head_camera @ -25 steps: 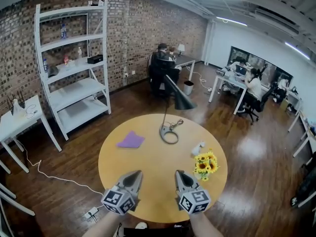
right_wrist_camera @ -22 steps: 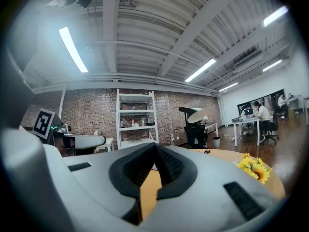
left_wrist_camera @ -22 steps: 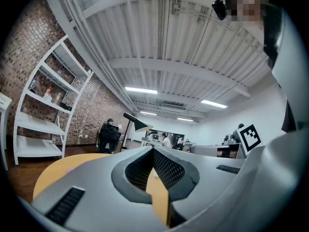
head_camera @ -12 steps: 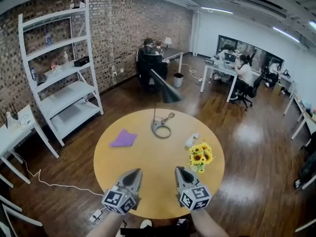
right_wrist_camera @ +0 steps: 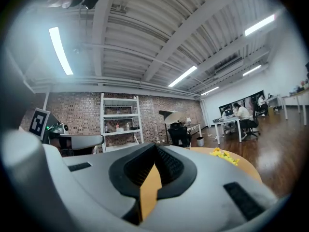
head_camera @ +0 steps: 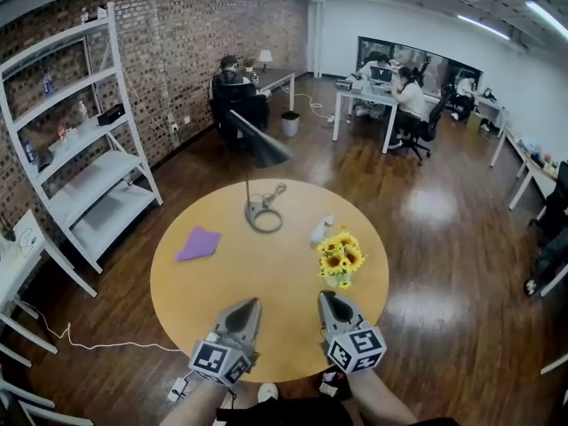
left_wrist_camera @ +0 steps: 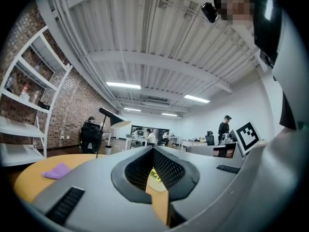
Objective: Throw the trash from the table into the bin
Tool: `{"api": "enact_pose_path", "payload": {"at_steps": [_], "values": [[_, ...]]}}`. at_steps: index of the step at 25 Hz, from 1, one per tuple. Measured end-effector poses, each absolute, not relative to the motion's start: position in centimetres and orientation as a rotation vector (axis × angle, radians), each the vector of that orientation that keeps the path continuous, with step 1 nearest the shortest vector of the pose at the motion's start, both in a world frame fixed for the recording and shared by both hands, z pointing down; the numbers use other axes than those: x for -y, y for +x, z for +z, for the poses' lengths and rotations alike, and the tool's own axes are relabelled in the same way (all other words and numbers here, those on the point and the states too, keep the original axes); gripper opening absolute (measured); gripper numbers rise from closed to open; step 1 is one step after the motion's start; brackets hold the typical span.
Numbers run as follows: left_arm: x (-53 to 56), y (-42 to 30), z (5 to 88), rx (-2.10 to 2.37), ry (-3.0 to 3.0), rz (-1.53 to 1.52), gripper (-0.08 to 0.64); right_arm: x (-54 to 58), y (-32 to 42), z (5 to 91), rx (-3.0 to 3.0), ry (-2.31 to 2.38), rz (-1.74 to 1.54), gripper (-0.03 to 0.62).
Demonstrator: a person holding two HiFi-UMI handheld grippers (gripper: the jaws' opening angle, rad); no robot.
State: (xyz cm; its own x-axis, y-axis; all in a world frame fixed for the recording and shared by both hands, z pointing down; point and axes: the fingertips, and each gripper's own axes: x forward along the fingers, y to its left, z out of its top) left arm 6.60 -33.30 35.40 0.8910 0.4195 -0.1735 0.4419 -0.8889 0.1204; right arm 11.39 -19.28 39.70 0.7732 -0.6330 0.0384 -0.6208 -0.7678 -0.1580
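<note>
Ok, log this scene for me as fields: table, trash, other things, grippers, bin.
table: round, wooden
trash: purple scrap at left; white wad beside the sunflowers
other: lamp toward the far side
left gripper: shut, empty, above the near edge
right gripper: shut, empty, above the near edge
bin: on the floor by a far desk

left gripper (left_wrist_camera: 153, 150) fingers (left_wrist_camera: 167, 166) meet, empty, above table (left_wrist_camera: 31, 179) bearing a purple scrap (left_wrist_camera: 57, 170).

On table (head_camera: 266, 282): cloth (head_camera: 198, 243) is lying left, lamp (head_camera: 264, 216) is sitting centre-back, crumpled trash (head_camera: 321, 230) is lying just right of it, flowers (head_camera: 340, 257) are standing before that.
</note>
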Motion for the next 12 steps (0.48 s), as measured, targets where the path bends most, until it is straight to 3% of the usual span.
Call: {"api": "enact_pose_path", "payload": {"at_steps": [12], "values": [[20.9, 8.9, 35.4, -1.097, 2.697, -0.169, 0.001, 4.0, 9.2, 39.9, -0.507, -2.994, -0.131, 0.003]]}}
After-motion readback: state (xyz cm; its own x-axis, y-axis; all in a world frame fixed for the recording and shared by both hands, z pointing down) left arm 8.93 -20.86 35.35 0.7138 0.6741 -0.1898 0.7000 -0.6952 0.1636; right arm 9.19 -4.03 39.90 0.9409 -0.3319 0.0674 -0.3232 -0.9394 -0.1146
